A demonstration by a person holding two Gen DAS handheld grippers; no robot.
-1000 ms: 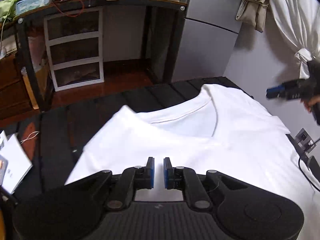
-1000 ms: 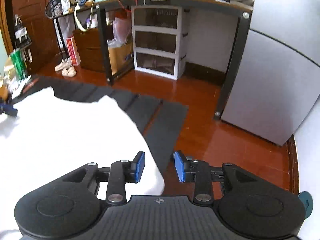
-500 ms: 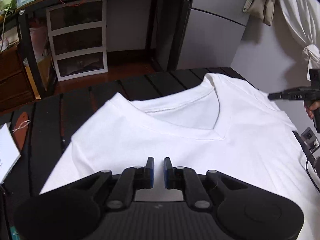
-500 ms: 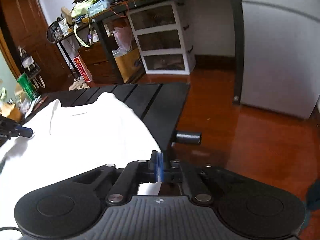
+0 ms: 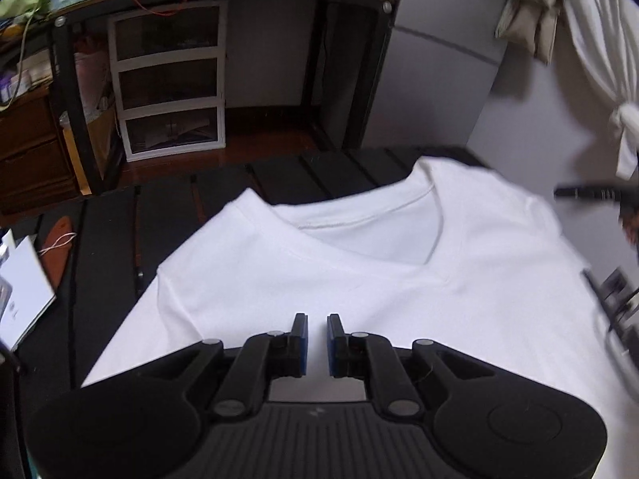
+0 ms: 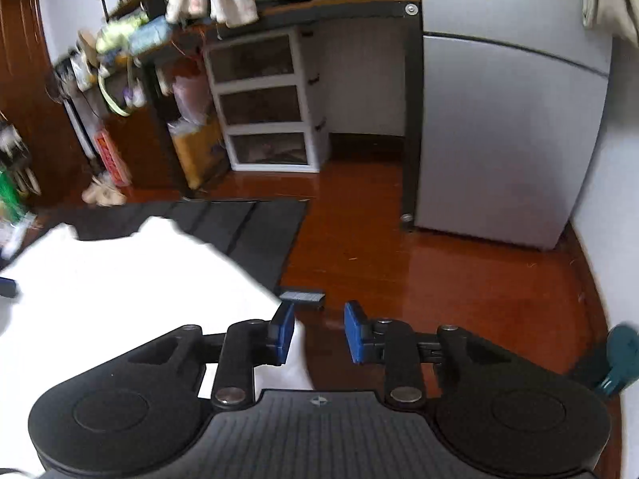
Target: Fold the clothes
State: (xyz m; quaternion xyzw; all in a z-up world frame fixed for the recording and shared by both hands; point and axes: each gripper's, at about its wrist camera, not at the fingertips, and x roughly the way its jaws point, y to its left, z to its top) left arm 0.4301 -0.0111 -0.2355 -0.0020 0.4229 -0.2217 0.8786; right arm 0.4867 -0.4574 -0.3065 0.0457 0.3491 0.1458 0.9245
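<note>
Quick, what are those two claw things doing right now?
Left gripper: slightly open, empty, over the white T-shirt.
Right gripper: open, empty, at the shirt's edge.

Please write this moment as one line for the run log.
stage: shirt spread flat on table, unfolded | left gripper: narrow gap, over shirt, holds nothing | right gripper: open, at shirt edge

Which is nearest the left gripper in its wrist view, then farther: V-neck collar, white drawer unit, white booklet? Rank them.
From the left gripper:
1. V-neck collar, just ahead on the T-shirt.
2. White booklet, far left on the table.
3. White drawer unit, across the floor under the desk.
</note>
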